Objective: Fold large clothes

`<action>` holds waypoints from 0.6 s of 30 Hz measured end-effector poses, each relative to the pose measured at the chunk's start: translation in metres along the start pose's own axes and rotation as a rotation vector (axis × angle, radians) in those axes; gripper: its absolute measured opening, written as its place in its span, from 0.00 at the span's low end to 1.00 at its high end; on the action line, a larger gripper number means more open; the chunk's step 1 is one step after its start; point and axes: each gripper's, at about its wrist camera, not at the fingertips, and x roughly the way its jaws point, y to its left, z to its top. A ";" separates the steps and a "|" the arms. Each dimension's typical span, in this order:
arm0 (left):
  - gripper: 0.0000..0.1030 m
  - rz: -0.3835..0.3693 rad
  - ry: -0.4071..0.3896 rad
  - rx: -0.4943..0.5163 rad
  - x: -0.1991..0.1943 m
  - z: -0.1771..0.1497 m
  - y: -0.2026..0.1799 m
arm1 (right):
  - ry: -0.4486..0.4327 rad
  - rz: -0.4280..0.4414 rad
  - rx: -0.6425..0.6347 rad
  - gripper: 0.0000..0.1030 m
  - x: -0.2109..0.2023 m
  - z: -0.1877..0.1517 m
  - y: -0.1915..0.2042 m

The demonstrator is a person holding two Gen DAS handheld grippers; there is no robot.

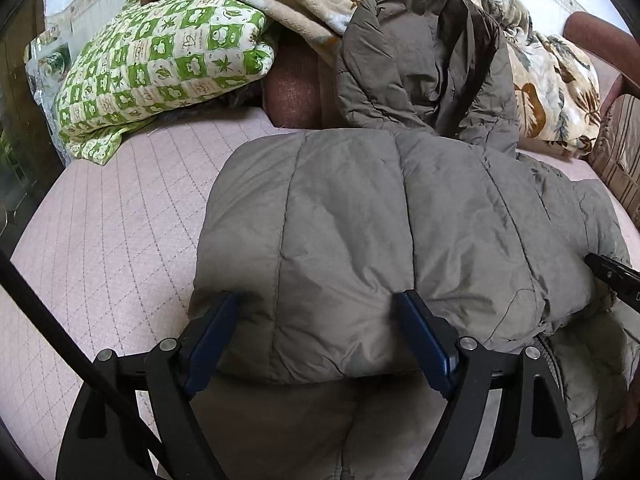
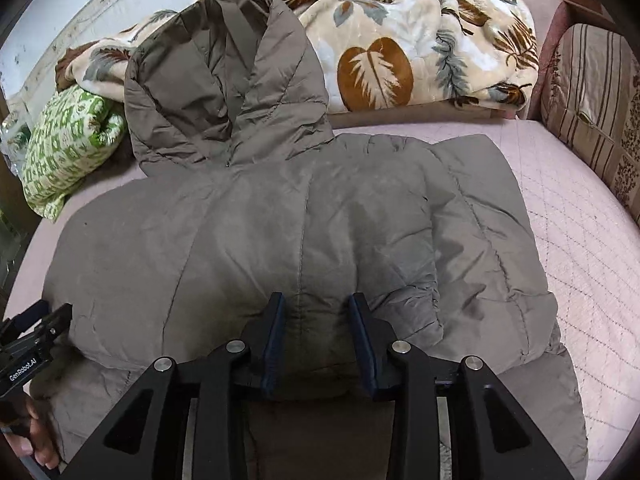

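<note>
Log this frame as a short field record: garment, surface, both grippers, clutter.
garment: grey-brown puffer jacket, lower part folded up over the body, hood flat at the far end
surface: pink quilted mattress
left gripper: jaws wide, straddling the folded edge
right gripper: jaws narrower, a padded ridge of the jacket between them; pressing or not is unclear
clutter: green patterned pillow, leaf-print blanket, both beyond the hood

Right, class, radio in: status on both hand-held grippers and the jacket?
Left hand-held gripper open astride jacket fold. Right hand-held gripper narrower, grip unclear. Jacket folded, hood out. Nothing blocking.
</note>
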 end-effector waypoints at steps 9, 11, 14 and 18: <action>0.80 0.053 -0.030 0.055 -0.003 -0.003 -0.009 | 0.012 0.011 0.011 0.36 0.003 0.001 -0.002; 0.80 0.064 -0.035 0.066 -0.003 -0.004 -0.011 | 0.013 0.006 0.007 0.36 0.003 0.000 -0.001; 0.80 0.071 -0.038 0.074 -0.003 -0.004 -0.012 | 0.014 0.003 0.001 0.36 0.004 0.000 -0.001; 0.80 0.073 -0.038 0.076 -0.003 -0.004 -0.012 | 0.017 0.002 0.000 0.36 0.005 0.000 0.000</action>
